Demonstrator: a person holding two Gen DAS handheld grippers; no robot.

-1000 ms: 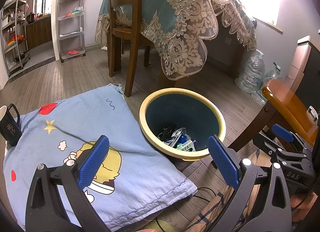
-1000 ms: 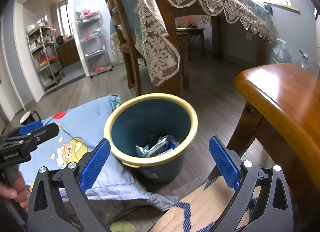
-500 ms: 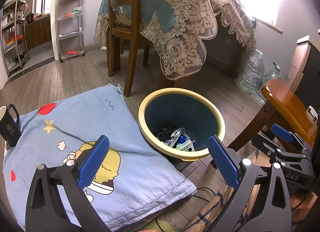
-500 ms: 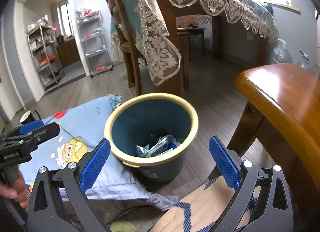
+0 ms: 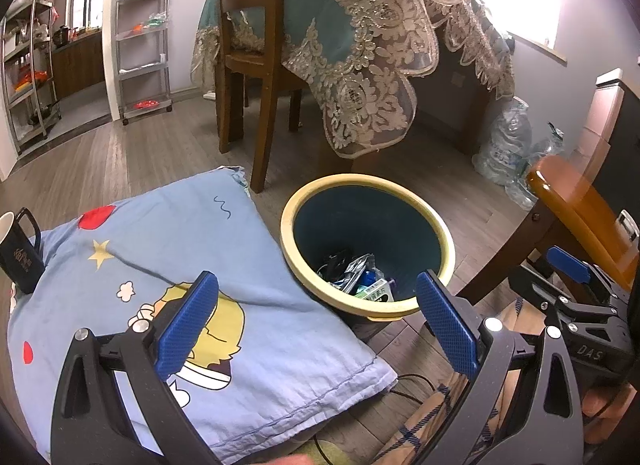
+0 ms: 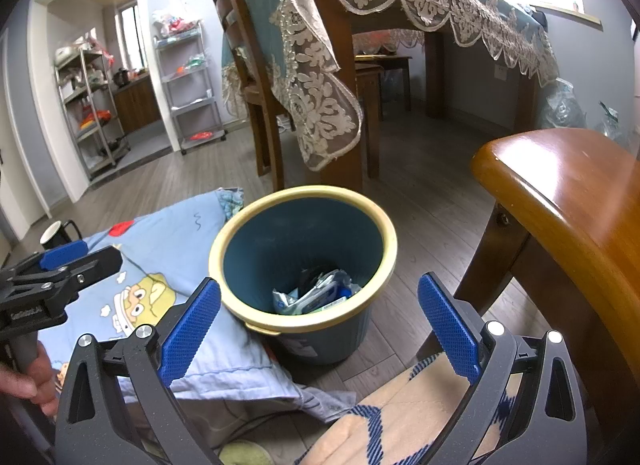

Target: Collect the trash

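Note:
A blue trash bin with a cream rim point(image 5: 362, 181) point(image 6: 256, 319) stands on the wood floor. Wrappers and packets point(image 5: 360, 279) point(image 6: 320, 295) lie at its bottom. My left gripper point(image 5: 316, 321) is open and holds nothing; it hovers over the pillow's edge, just short of the bin. My right gripper point(image 6: 318, 325) is open too, with nothing between its blue pads, in front of the bin. Each gripper shows in the other's view, the right one point(image 5: 576, 285) beside a chair and the left one point(image 6: 60, 265) over the pillow.
A light blue cartoon pillow point(image 5: 192, 249) lies left of the bin, with a black mug point(image 5: 18, 253) at its far left. A wooden chair seat point(image 6: 560, 193) is on the right. Behind stand a lace-draped table point(image 5: 380, 45), a chair point(image 5: 248, 45) and metal racks point(image 5: 144, 45).

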